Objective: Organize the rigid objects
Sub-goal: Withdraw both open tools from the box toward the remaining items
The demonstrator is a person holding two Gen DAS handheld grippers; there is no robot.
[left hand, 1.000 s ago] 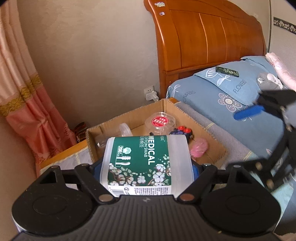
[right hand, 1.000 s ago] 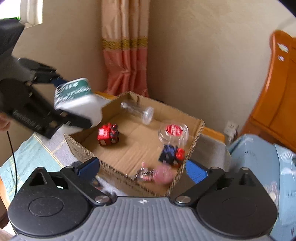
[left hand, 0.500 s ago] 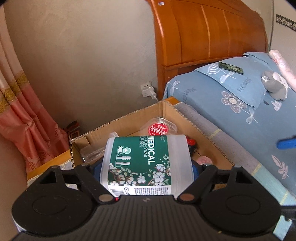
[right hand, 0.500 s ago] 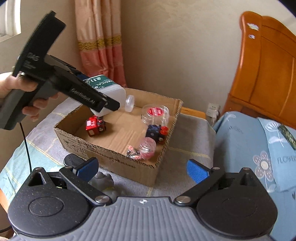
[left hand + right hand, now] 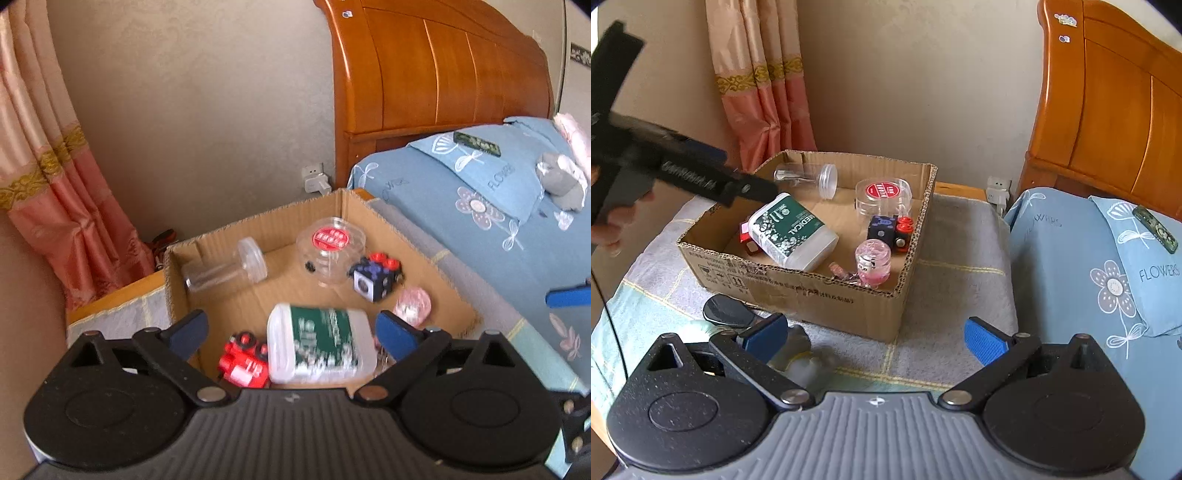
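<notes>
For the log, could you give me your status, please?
Both jaws open, empty. Swab box lies in the carton, leaning on red toy. Nothing blocking.

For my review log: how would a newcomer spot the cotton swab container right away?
Find the cardboard box on the grey blanket beside the wooden headboard. In its near-left corner lies the cotton swab container, resting against a small red toy. It is the only white tub with a dark green "MEDICAL" label; the others nearby are clear jars and small toys.
</notes>
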